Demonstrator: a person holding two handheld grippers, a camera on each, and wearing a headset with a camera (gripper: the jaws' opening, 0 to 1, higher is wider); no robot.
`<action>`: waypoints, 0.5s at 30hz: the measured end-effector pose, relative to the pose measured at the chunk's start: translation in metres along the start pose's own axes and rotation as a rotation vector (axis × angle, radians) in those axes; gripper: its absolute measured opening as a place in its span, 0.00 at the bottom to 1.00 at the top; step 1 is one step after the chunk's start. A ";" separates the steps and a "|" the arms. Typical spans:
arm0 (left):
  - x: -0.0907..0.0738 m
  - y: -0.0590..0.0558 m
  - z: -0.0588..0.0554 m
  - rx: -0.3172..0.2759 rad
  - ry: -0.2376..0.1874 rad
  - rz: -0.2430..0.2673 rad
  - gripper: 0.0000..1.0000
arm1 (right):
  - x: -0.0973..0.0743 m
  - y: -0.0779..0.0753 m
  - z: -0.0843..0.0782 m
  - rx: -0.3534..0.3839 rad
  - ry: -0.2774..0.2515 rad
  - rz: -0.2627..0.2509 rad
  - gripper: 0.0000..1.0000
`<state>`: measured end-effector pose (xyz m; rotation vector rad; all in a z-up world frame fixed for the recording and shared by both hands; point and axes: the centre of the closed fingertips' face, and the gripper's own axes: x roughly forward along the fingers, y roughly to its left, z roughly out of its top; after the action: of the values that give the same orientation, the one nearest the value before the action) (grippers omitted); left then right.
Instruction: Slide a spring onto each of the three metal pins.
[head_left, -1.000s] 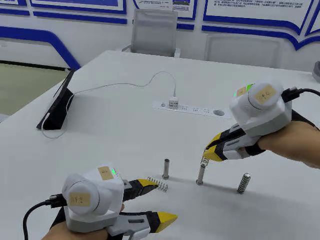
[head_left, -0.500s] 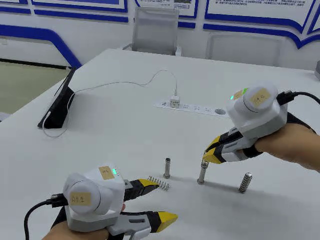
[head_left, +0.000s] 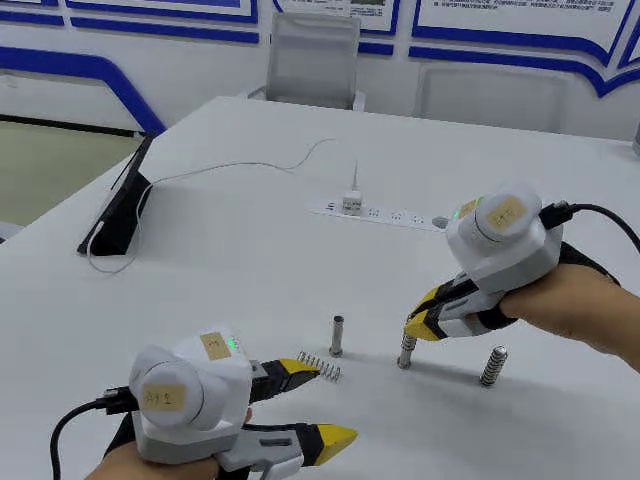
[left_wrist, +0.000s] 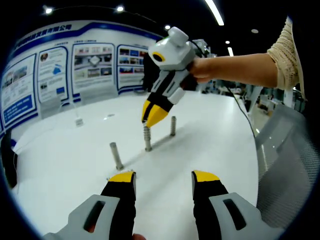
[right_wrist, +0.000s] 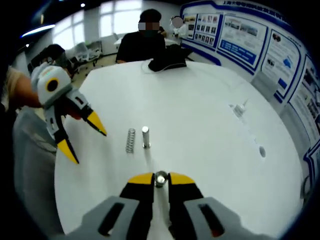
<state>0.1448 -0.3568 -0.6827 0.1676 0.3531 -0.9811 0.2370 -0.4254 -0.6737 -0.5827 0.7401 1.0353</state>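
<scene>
metal pins (head_left: 337, 335): 3 | springs (head_left: 318, 367): 3 | power strip (head_left: 385, 214): 1 | charger (head_left: 352, 203): 1 | tablet (head_left: 118, 212): 1

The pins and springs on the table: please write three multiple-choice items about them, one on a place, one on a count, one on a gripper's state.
1. Where is the loose spring? A. Lying on the table beside the bare pin. B. On the power strip. C. Upright on a pin.
2. How many pins carry no spring? A. None. B. One. C. Three.
3. What state is the left gripper in? A. Open. B. Shut on a spring. C. Shut on a pin.
Key: 1 A, it lies flat near the bare pin's foot; 2 B, the middle pin and the right pin each carry a spring; 3 A, its jaws stand wide apart, nothing between.
</scene>
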 end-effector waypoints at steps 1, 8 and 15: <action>0.000 0.000 0.000 -0.001 -0.001 0.000 0.45 | 0.002 0.000 -0.001 0.004 0.003 0.000 0.12; -0.001 0.000 0.000 -0.002 0.002 0.002 0.45 | 0.009 0.001 -0.007 0.013 0.019 0.000 0.12; -0.001 0.001 -0.001 -0.002 0.005 0.003 0.45 | 0.015 0.001 -0.013 0.031 0.030 -0.002 0.12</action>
<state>0.1445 -0.3552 -0.6828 0.1687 0.3583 -0.9778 0.2378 -0.4266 -0.6933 -0.5733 0.7802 1.0139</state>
